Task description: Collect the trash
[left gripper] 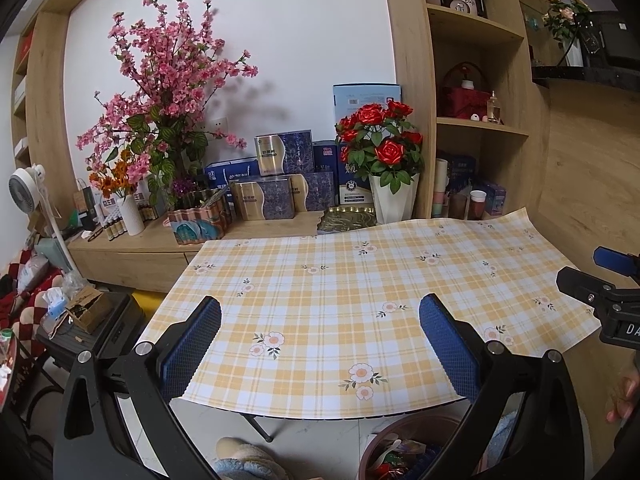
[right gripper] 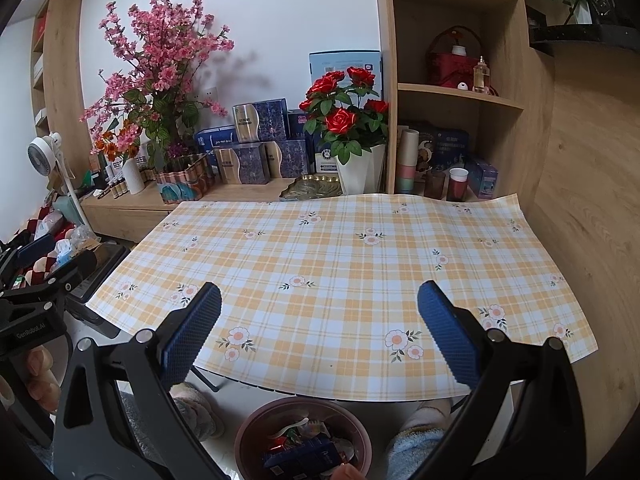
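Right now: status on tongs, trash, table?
Left tongs open, empty. Right tongs open, empty. Trash in the bin on the floor below the table edge. Tablecloth bare, nothing in the way.

Both grippers are the same build: black plastic arms with cut-out slots, silver round screws at the joints, and blue fingers (left gripper: 198,344) with a knurled grid texture. Left gripper (left gripper: 320,344), right gripper (right gripper: 320,340). At 9 o'clock in the right wrist view, the left unit's black body reads "GenRobot.AI" in white. The person wears fuzzy light-blue slippers (right gripper: 420,436).
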Tool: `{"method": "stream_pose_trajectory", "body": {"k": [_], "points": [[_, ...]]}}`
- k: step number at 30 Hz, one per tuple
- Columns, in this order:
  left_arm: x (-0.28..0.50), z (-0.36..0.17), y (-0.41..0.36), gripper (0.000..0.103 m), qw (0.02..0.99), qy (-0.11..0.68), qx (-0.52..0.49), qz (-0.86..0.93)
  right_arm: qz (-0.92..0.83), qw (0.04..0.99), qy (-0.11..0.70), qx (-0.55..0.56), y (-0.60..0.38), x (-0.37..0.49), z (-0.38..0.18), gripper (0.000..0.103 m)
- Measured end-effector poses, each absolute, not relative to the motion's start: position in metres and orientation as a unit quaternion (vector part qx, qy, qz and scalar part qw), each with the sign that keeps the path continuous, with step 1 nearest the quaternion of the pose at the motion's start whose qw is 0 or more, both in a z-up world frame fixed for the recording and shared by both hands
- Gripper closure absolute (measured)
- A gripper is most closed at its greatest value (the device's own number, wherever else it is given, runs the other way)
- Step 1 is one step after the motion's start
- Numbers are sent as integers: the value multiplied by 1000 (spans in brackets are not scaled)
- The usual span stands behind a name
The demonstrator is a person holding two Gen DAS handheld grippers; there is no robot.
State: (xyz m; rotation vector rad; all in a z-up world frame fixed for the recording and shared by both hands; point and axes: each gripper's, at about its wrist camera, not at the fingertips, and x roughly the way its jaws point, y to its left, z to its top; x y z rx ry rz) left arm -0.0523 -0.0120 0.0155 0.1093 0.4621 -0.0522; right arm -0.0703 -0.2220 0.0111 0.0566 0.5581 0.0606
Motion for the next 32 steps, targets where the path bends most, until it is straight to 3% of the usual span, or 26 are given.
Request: {"method": "stream_pose_trajectory", "body": {"k": [32], "points": [[-55,21,-12,6,973,222,56,-13,31,961,272,28,-220,-73,18,6]]}}
